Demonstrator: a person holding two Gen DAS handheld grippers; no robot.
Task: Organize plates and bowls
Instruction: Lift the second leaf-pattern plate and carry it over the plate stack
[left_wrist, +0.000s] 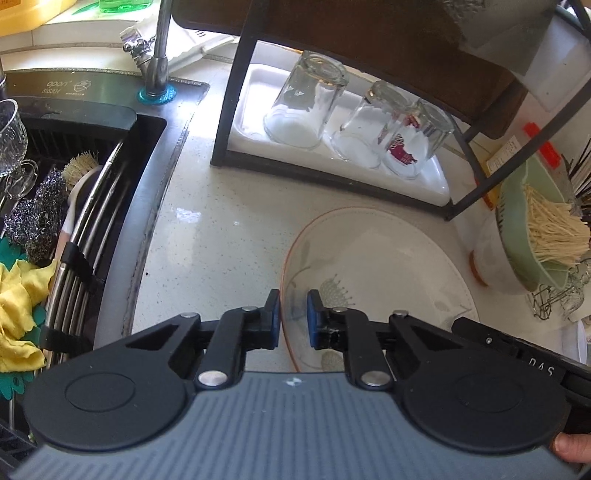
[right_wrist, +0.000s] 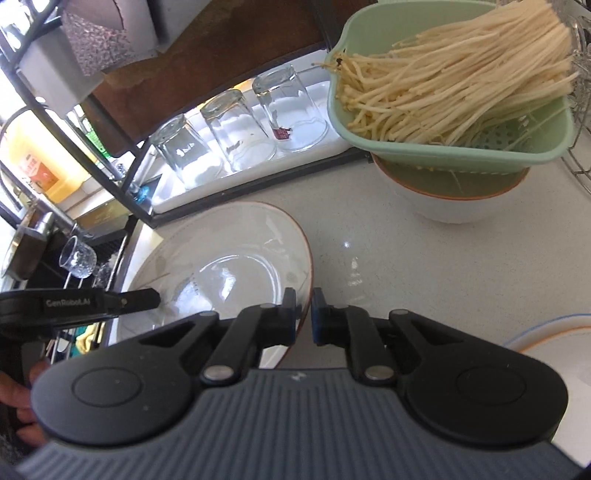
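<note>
A speckled counter (right_wrist: 424, 266) is carrying a floral plate (right_wrist: 221, 258), a white bowl (right_wrist: 443, 206), a dark rack frame (left_wrist: 295, 170) around a white tray (left_wrist: 258, 85), and another plate (right_wrist: 554, 347) at the right edge.

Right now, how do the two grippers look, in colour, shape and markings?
The left gripper and the right gripper look alike: black linkage arms with silver rivets, blue pads on the fingertips, two round black discs, and a ribbed grey body. White lettering runs along the black side of each. Bare fingers show; no cables or sleeves are visible.
</note>
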